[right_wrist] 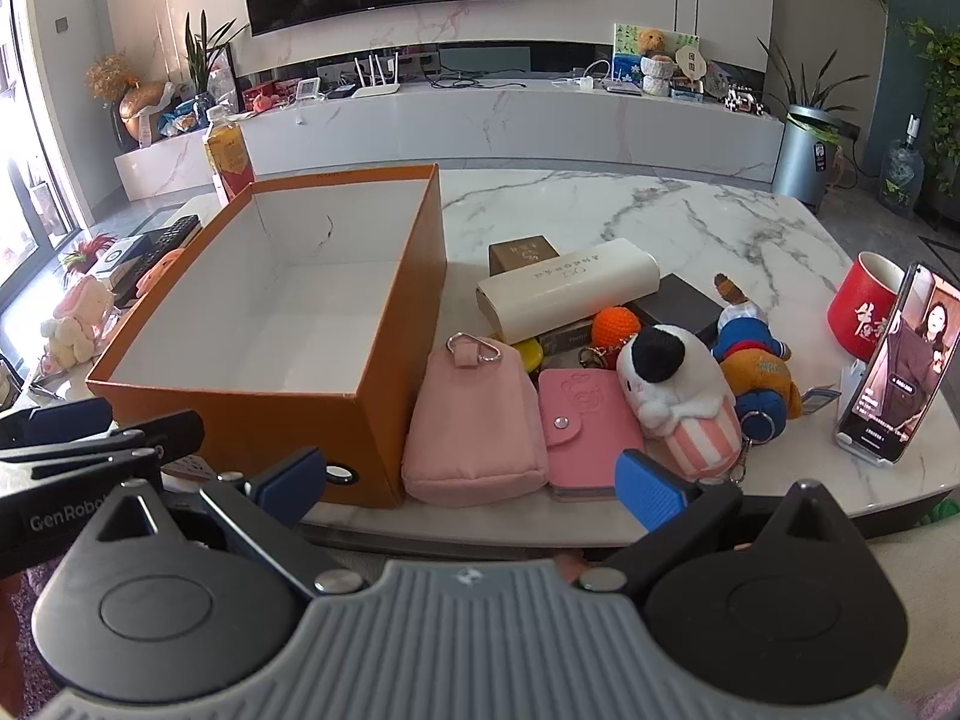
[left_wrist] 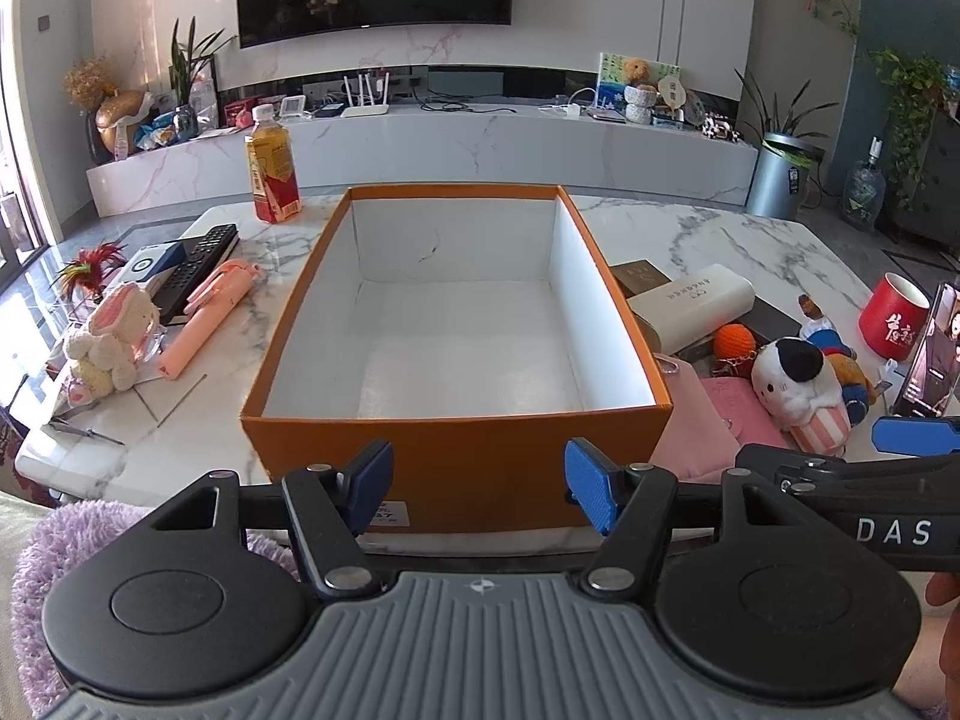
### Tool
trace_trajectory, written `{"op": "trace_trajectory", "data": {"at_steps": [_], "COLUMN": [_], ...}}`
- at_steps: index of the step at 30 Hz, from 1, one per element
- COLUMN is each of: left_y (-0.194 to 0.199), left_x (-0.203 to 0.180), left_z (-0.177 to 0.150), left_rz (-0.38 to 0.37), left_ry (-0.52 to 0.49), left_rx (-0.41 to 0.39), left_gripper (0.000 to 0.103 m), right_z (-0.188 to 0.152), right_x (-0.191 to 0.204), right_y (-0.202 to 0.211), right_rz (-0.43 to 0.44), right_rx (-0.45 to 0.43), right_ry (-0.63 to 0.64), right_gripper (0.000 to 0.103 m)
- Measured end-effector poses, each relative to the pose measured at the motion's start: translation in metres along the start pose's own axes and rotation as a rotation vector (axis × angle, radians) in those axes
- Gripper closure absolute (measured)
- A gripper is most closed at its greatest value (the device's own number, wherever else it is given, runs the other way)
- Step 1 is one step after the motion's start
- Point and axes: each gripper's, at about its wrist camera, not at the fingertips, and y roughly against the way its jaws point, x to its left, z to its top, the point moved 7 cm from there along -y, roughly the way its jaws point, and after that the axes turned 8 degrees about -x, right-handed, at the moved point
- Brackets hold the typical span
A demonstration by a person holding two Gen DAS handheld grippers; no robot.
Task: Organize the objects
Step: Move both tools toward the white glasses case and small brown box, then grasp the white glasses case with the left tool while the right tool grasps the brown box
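The orange box (left_wrist: 456, 462) sits open and bare inside, in the middle of the marble table (left_wrist: 690, 228). Left of it lie a bunny plush (left_wrist: 111, 342), a pink stick (left_wrist: 207, 315), a remote (left_wrist: 198, 267) and, further back, a tea bottle (left_wrist: 272, 171). The left gripper (left_wrist: 479, 489) hangs before the box's near wall, jaws apart, nothing between them. Just right of the box crowd a pink pouch (right_wrist: 474, 420), a pink card wallet (right_wrist: 585, 429), a cat plush (right_wrist: 678, 396) and a cream case (right_wrist: 567, 291). The right gripper (right_wrist: 474, 480) hovers spread and unladen before the pouch. Far right stand a red mug (right_wrist: 864, 309) and a phone (right_wrist: 894, 366).
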Motion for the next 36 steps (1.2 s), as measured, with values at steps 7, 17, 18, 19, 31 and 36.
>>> {"op": "trace_trajectory", "data": {"at_steps": [7,17,18,19,31,36], "left_y": [-0.012,-0.039,-0.045,-0.050,-0.136,-0.180], "left_x": [-0.017,-0.068,-0.074,-0.080,-0.129,-0.148], "left_z": [0.009,0.043,0.046,0.049,0.084,0.090], "left_rz": [-0.052,-0.272,-0.284,-0.296,-0.459,-0.528], "left_ry": [-0.071,-0.189,-0.211,-0.235,-0.369,-0.453], "left_rx": [0.001,-0.004,-0.001,0.001,0.090,0.160], "left_gripper": [0.034,0.046,0.047,0.048,0.043,0.034], "right_z": [0.001,0.018,0.020,0.022,0.063,0.076], "right_x": [-0.014,-0.047,-0.050,-0.054,-0.115,-0.138], "right_y": [-0.012,-0.040,-0.043,-0.048,-0.119,-0.151], "right_rz": [-0.007,-0.035,-0.032,-0.027,-0.031,-0.018], "right_rx": [0.022,0.008,0.010,0.012,0.031,0.047], "right_ry": [-0.033,-0.061,-0.063,-0.066,-0.092,-0.119], "right_gripper": [0.001,0.031,0.034,0.039,0.065,0.065]}}
